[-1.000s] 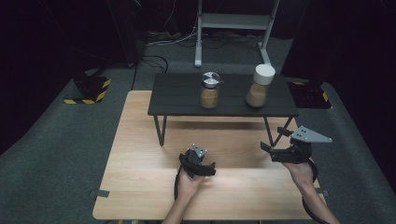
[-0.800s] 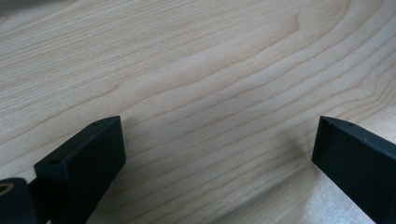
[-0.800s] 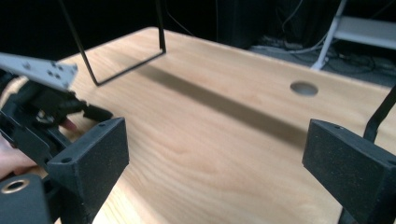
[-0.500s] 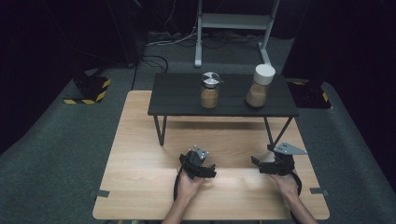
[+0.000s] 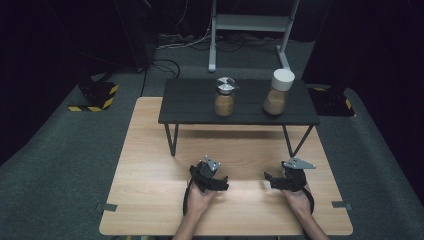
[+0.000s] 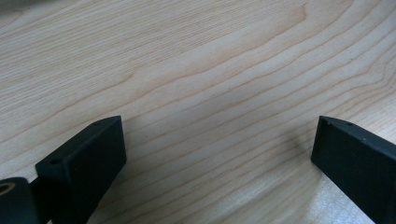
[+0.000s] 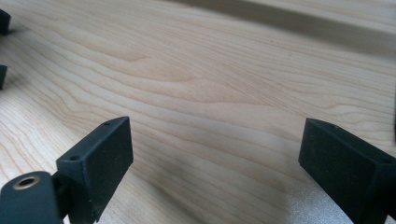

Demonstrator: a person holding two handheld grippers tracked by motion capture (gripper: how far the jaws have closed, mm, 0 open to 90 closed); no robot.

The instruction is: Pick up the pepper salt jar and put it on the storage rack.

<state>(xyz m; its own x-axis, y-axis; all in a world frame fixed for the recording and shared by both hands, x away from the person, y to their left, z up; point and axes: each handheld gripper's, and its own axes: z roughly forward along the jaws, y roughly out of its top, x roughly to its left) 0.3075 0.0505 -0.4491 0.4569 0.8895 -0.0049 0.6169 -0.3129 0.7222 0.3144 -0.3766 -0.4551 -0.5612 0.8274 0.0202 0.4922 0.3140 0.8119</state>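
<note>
My left gripper point(image 5: 209, 181) rests low on the light wooden table point(image 5: 150, 150) near its front edge, jaws open, with bare wood between them in the left gripper view point(image 6: 217, 135). To its right my right gripper point(image 5: 271, 181) sits close over the same tabletop and points left. Its jaws have just been closing a little but stand wide apart with nothing between them point(image 7: 215, 140). Farther back, a low black table point(image 5: 200, 107) carries two jars of brown powder: one with a clear and metal lid point(image 5: 225, 96), one with a white lid point(image 5: 278, 92).
The black table's thin legs point(image 5: 172, 140) stand on the wood ahead of both grippers. The left gripper's jaw tips point(image 7: 3, 21) show at the left edge of the right gripper view. A white stand point(image 5: 250, 22) and a yellow-striped block point(image 5: 95, 95) sit on the grey floor.
My right gripper has come down from above the table and in toward the left, and sits low over the wood. The left gripper and both jars have stayed put.
</note>
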